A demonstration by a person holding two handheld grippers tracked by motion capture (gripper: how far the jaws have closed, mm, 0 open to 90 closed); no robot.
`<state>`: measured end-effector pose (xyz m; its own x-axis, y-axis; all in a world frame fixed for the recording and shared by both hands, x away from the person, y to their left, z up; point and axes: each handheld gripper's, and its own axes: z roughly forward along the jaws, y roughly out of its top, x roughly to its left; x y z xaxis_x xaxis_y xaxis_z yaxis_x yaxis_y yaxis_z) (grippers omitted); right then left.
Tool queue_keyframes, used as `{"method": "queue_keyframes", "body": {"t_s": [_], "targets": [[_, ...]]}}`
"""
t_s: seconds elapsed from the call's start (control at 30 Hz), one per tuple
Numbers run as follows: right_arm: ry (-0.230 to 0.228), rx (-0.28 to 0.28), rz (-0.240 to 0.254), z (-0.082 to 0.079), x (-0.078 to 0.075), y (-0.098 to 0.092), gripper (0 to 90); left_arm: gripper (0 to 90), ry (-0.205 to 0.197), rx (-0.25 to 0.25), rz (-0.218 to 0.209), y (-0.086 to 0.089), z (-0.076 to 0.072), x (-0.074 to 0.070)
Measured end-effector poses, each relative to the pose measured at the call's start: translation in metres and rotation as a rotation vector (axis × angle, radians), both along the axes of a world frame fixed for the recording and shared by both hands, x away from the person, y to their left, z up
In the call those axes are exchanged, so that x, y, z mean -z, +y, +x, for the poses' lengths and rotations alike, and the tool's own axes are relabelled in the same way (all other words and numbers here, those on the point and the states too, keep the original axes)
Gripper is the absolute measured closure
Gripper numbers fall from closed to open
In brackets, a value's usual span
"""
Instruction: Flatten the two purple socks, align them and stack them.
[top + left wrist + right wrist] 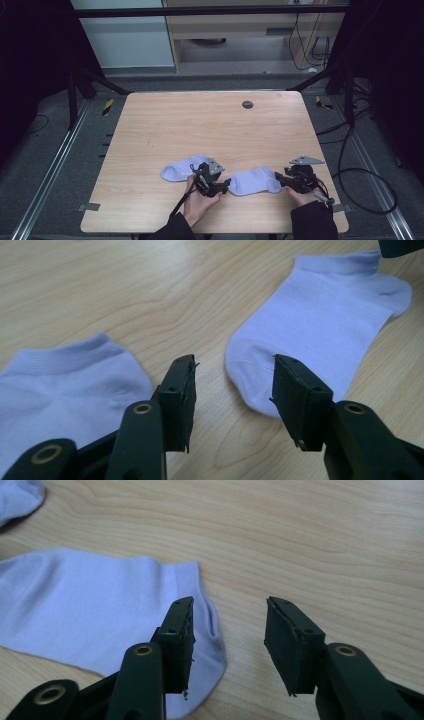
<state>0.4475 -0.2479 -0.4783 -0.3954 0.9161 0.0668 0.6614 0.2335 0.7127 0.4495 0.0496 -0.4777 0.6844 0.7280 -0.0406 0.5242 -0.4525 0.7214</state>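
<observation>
We hold both claws spread, pinching nothing. The right sock (254, 181) lies flat on the worktop (210, 125) between them: toe at our left claw (234, 385), cuff by our right claw (229, 630), seemingly to grip both ends. The left sock (181, 169) lies just beyond our left claw.

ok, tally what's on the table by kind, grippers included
Light lavender socks: 2, the left sock and the right sock
Black two-jaw grippers: 2, the left gripper and the right gripper, both with jaws open
Dark round disc near the table's far edge: 1
Total: 5
</observation>
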Motion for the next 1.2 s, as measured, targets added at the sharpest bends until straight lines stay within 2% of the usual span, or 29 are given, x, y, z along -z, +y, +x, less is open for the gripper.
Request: {"method": "queue_keyframes", "body": {"t_s": [0.17,0.27,0.33,0.47,0.53,0.67,0.7,0.73,0.83,0.97,1.2], "targets": [[0.016,-0.021,0.001,-0.001,0.003,0.003,58.0,55.4,0.021,-0.007,0.033,-0.009,0.002,0.009],[0.033,-0.028,-0.006,0.0,0.006,0.004,60.7,60.5,0.032,-0.012,0.044,-0.012,0.004,0.013],[0.05,-0.032,-0.009,0.001,0.008,0.005,62.2,62.9,0.046,-0.017,0.048,-0.013,0.004,0.015],[0.072,-0.04,-0.03,0.002,0.012,0.008,65.8,67.4,0.046,-0.032,0.051,-0.014,0.004,0.015],[0.081,-0.044,-0.043,0.003,0.013,0.009,68.6,70.1,0.047,-0.038,0.051,-0.013,0.004,0.015],[0.09,-0.044,-0.037,0.003,0.013,0.011,74.0,74.9,0.047,-0.053,0.054,-0.014,0.004,0.015],[0.099,-0.045,-0.027,0.003,0.013,0.012,81.2,77.9,0.046,-0.061,0.053,-0.014,0.004,0.016],[0.1,-0.047,-0.03,0.003,0.013,0.013,83.3,80.2,0.051,-0.065,0.049,-0.014,0.003,0.016],[0.096,-0.052,-0.039,0.003,0.011,0.017,86.1,86.0,0.062,-0.07,0.028,-0.014,0.003,0.016],[0.064,-0.073,-0.003,-0.001,0.002,0.018,86.5,87.9,0.056,-0.061,0.009,-0.007,0.002,0.013],[0.007,-0.121,0.042,-0.01,-0.019,0.033,86.6,88.6,0.042,-0.04,-0.013,0.016,-0.005,-0.006]]}}
